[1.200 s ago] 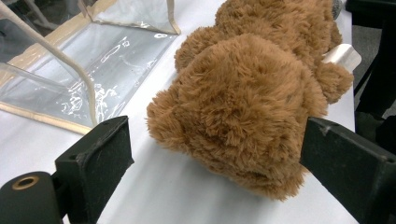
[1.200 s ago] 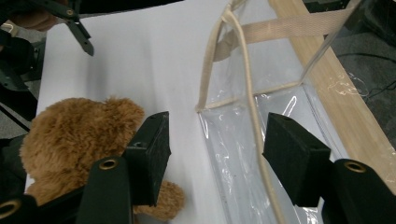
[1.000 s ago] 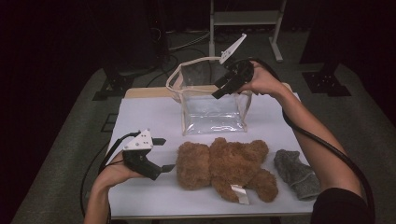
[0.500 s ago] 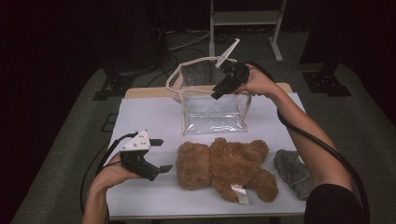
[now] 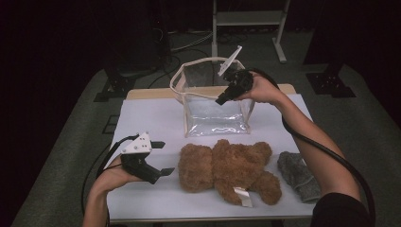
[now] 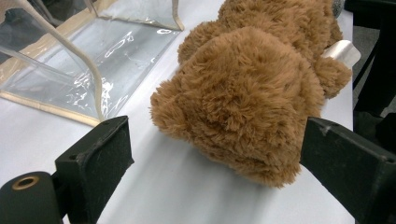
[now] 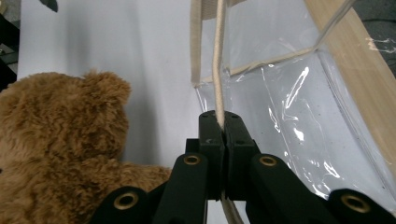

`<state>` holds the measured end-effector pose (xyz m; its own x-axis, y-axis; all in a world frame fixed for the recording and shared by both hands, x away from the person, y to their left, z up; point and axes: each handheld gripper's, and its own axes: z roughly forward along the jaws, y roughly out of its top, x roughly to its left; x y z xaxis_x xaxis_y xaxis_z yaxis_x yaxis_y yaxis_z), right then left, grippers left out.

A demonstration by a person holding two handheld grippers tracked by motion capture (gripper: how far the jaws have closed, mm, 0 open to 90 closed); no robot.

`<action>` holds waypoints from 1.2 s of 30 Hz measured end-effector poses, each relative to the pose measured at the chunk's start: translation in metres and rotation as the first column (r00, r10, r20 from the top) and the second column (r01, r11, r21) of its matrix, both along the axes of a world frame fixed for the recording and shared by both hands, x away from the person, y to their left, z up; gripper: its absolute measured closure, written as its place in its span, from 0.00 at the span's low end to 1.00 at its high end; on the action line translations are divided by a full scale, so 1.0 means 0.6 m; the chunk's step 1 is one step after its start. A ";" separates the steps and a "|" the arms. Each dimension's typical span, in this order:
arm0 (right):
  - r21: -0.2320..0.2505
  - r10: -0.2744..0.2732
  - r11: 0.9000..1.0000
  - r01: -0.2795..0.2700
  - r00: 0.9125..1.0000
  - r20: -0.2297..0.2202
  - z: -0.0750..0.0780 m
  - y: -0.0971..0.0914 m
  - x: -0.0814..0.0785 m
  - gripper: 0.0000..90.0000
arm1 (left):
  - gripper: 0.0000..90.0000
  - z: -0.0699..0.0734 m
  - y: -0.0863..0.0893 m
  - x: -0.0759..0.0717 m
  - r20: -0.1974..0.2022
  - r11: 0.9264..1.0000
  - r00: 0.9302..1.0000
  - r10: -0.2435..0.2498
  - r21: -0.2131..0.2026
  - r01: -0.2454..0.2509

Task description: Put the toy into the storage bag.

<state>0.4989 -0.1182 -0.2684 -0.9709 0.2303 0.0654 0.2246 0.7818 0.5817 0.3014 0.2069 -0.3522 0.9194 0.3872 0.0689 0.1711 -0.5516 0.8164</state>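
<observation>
**Right jaws clamp the bag rim; bear waits in front of the left gripper**

Closing over the last second, the right gripper (image 5: 222,100) has gone from standing open at the bag's top to pinching the cream rim (image 7: 218,70) of the clear bag (image 5: 215,113); its jaws have just been closing, and the right gripper view shows them pressed flat together with the rim cord running up out of the seam. Nothing else has shifted: bear, cloth and left hand sit where they were.

The bear (image 5: 227,168) lies on the white table (image 5: 151,118), directly in front of the bag's near wall, just apart from it. Its long axis runs across the table, head toward the person's left, legs toward the grey cloth (image 5: 297,176).

The left gripper (image 5: 163,158) rests beside the head, jaws wide and empty. In its own view the head (image 6: 243,102) sits between the two pads, touching neither.

So the left hand is much the nearer to the bear, and the head end is what it faces. Likely next: the left closes on the head while the right holds the mouth open; the bear must then go up and away from the person, over the near rim.
</observation>
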 end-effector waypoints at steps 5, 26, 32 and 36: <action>0.004 0.010 1.000 -0.010 1.000 0.003 0.000 -0.001 -0.025 0.97 | 0.09 0.002 0.000 -0.002 0.000 1.000 1.000 -0.001 0.003 0.001; 0.011 0.080 0.997 -0.080 0.997 -0.016 0.003 -0.004 -0.120 0.97 | 0.09 0.007 0.000 -0.005 0.011 1.000 1.000 -0.008 0.001 0.008; 0.065 0.042 0.997 -0.041 0.999 -0.019 0.010 -0.015 -0.114 0.75 | 0.09 0.008 0.000 -0.005 0.010 1.000 1.000 -0.009 -0.003 0.009; 0.114 0.044 0.992 -0.044 0.999 0.009 0.033 -0.025 -0.122 0.56 | 0.09 0.006 0.000 -0.004 0.009 1.000 1.000 -0.008 -0.002 0.008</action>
